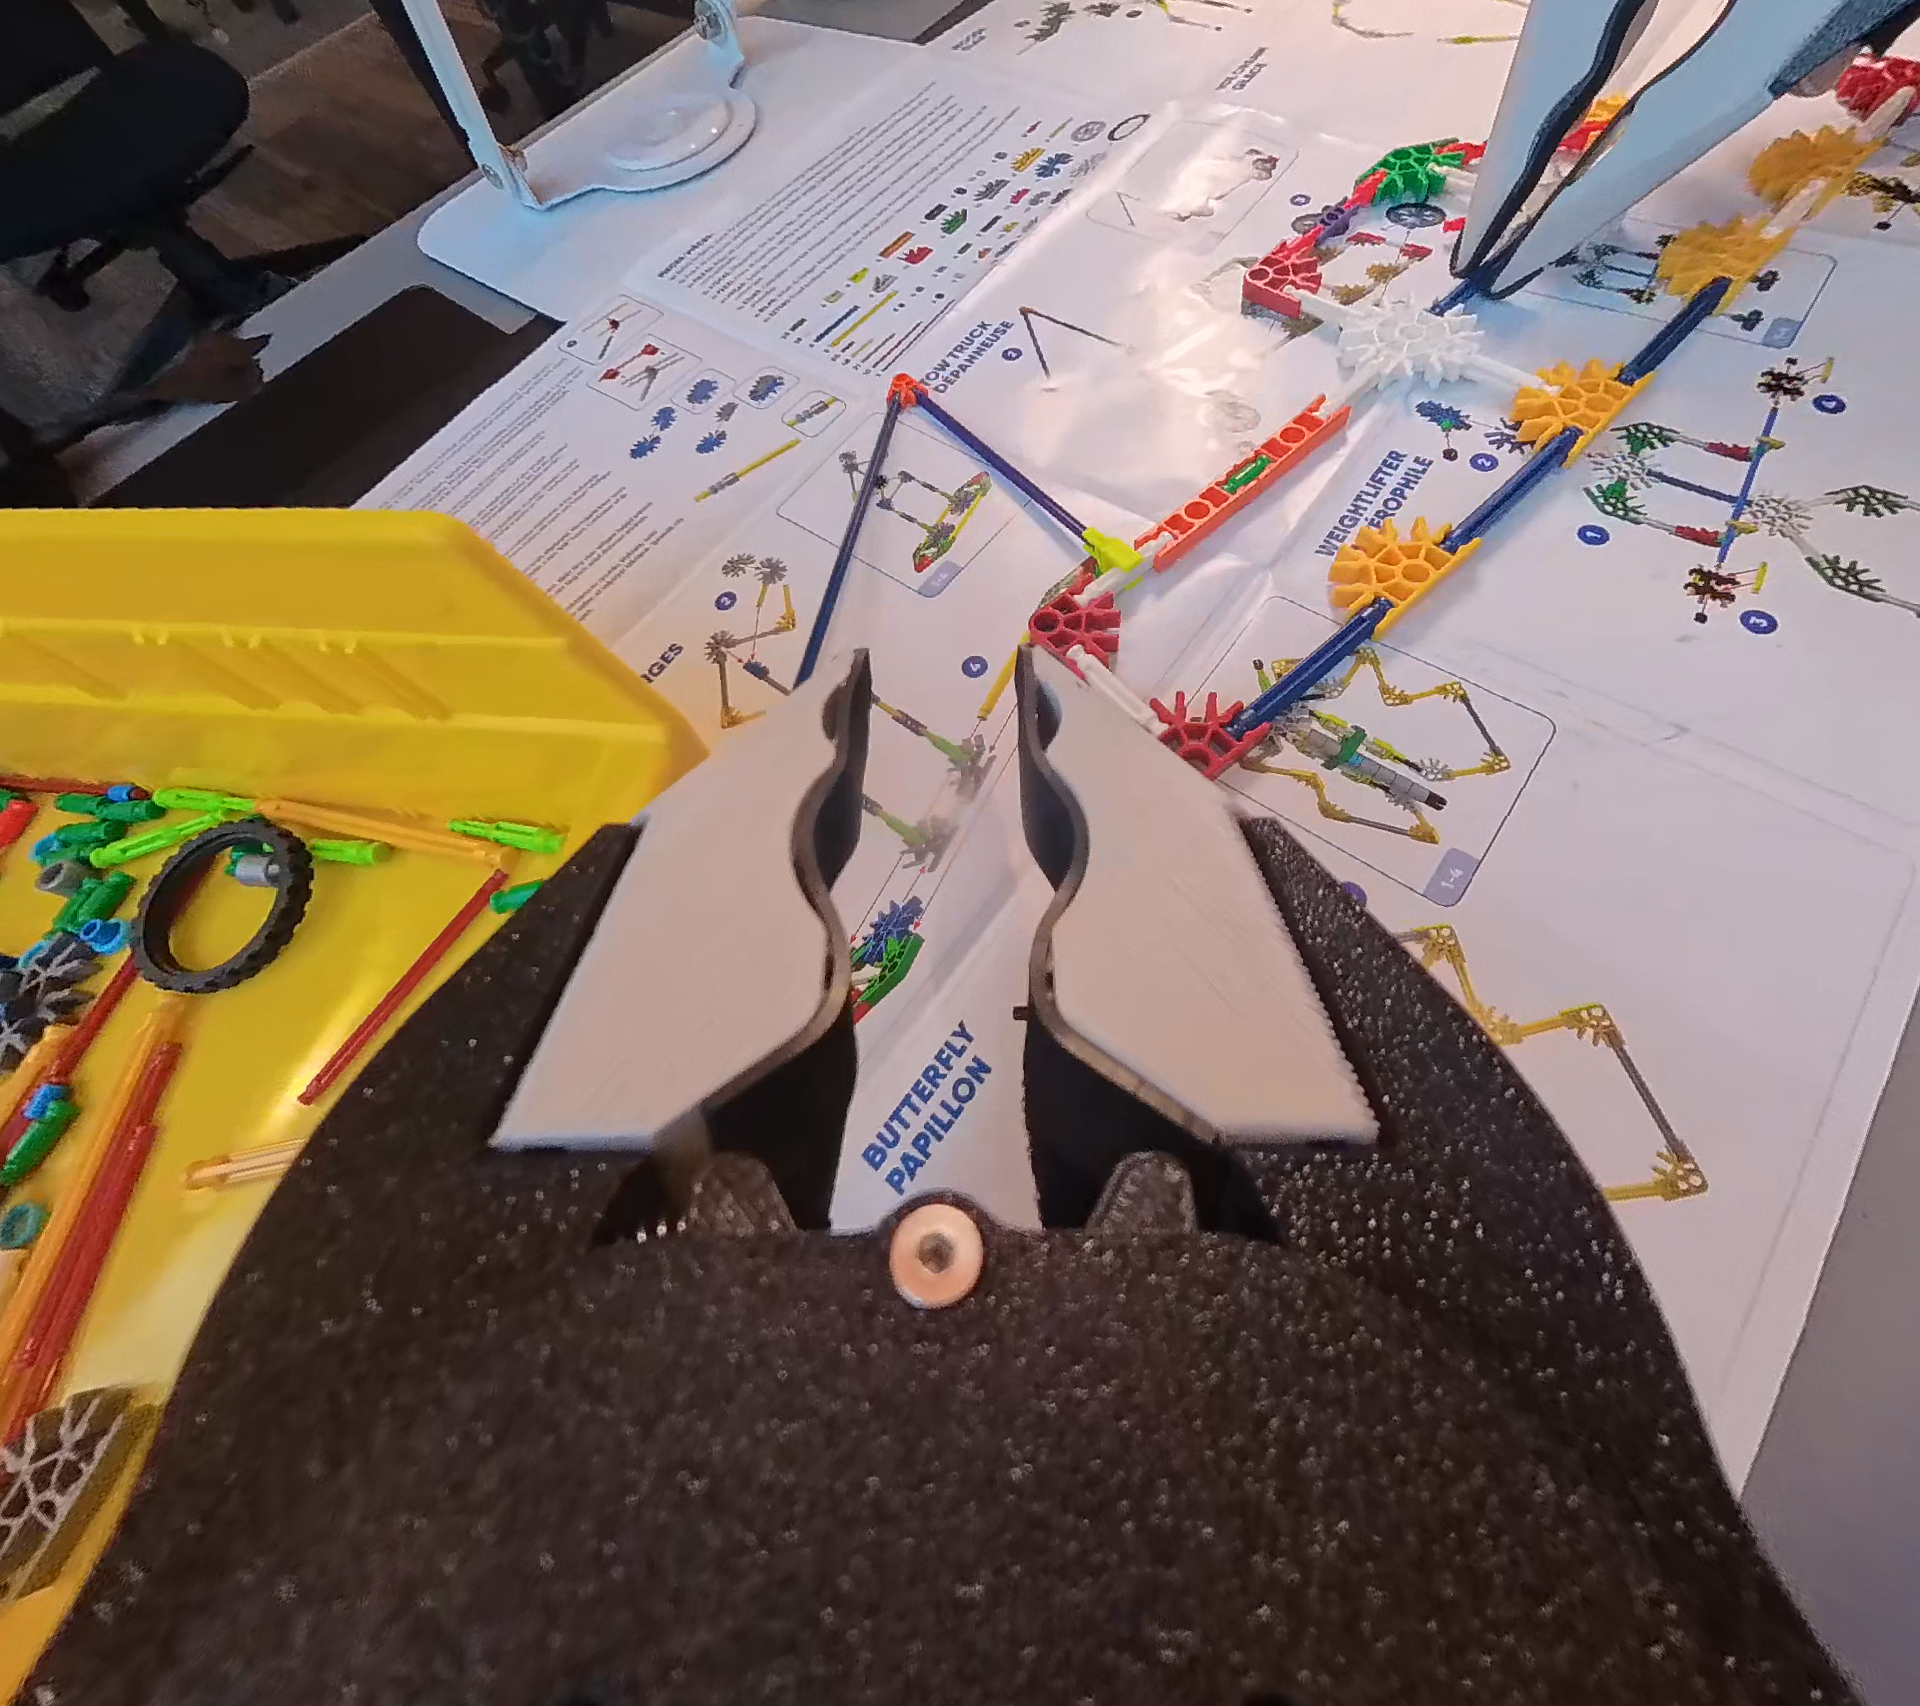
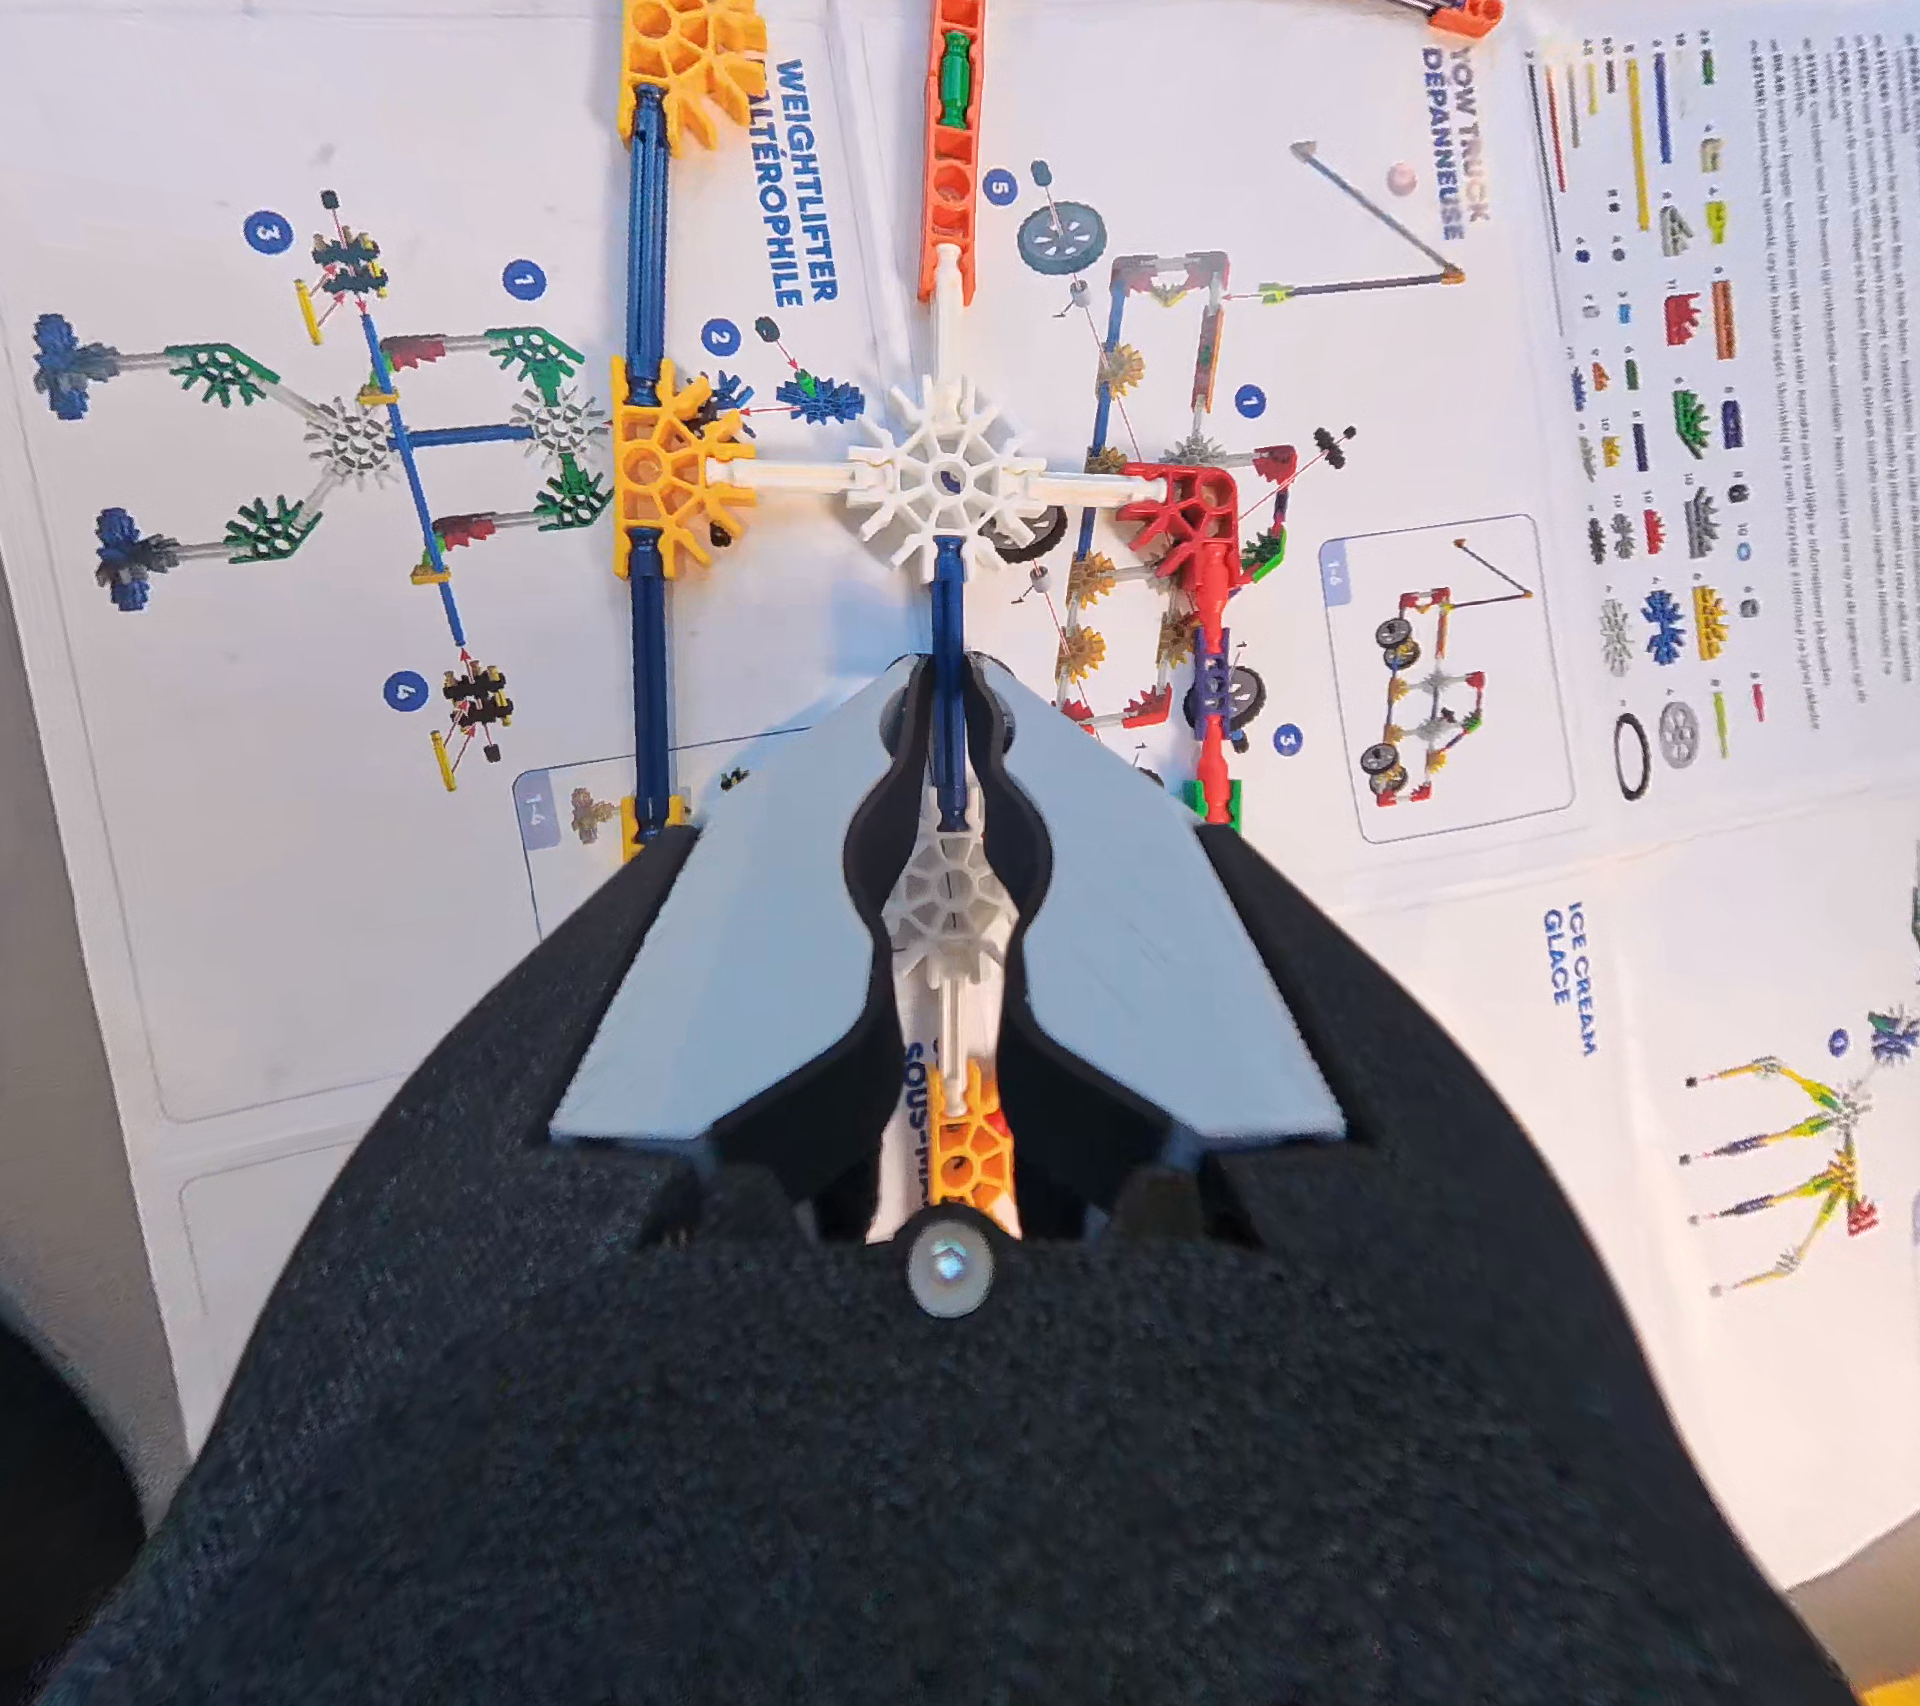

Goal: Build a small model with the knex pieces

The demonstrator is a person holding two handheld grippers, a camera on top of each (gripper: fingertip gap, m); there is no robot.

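In the left wrist view, the left gripper (image 1: 940, 680) is held with its jaws spread and empty, just short of a red connector (image 1: 1075, 622) at the near end of the toy frame on the instruction sheet (image 1: 1704, 929). A yellow tray (image 1: 343, 607) of loose parts lies beside it on the counter (image 1: 1839, 1407). Beyond the white hub (image 1: 1405, 339), the right gripper (image 1: 1481, 274) is seen.

In the right wrist view, the right gripper (image 2: 948, 674) has its jaws pinched on a blue rod (image 2: 948, 617) seated just below the white hub (image 2: 943, 474). A straight pull or push along the rod is judged best, with the frame steadied so the hub is not twisted.
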